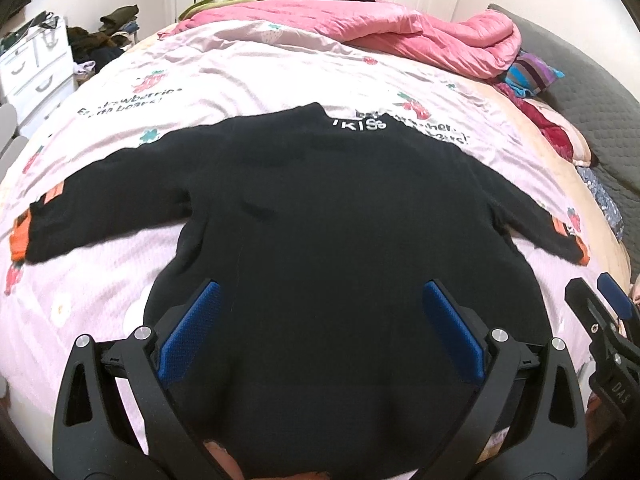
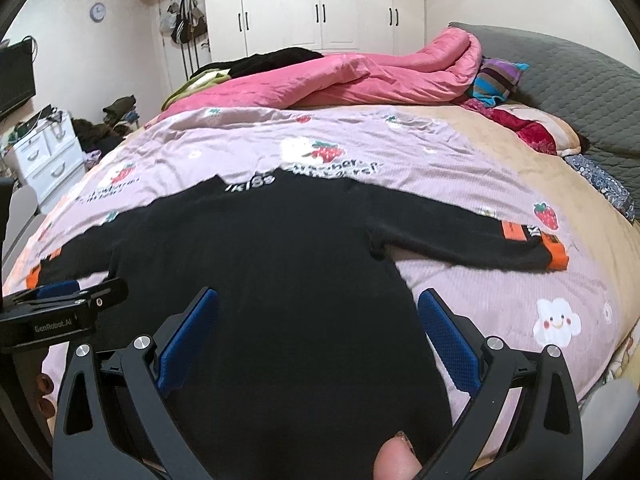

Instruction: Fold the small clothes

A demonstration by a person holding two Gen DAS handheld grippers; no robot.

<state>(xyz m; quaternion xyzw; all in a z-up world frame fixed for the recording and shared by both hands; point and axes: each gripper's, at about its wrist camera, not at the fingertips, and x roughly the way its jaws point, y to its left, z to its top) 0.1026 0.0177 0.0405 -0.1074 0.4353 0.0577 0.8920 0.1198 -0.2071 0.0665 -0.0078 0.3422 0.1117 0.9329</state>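
A small black sweater (image 1: 328,216) with white lettering at the collar and orange cuffs lies flat on the bed, both sleeves spread out. It also shows in the right wrist view (image 2: 256,264). My left gripper (image 1: 320,300) is open, its blue pads wide apart above the sweater's lower body. My right gripper (image 2: 318,308) is open above the sweater's lower right side; it also shows at the right edge of the left wrist view (image 1: 600,304). The left gripper shows at the left edge of the right wrist view (image 2: 64,300). A thumb (image 2: 396,460) shows at the bottom.
The bed has a pink strawberry-print cover (image 1: 248,76). A pink quilt (image 1: 400,36) and dark clothes are piled at the far side. A grey headboard (image 2: 580,92) and pillows stand on the right. White drawers (image 1: 36,68) stand on the left, wardrobes (image 2: 320,4) behind.
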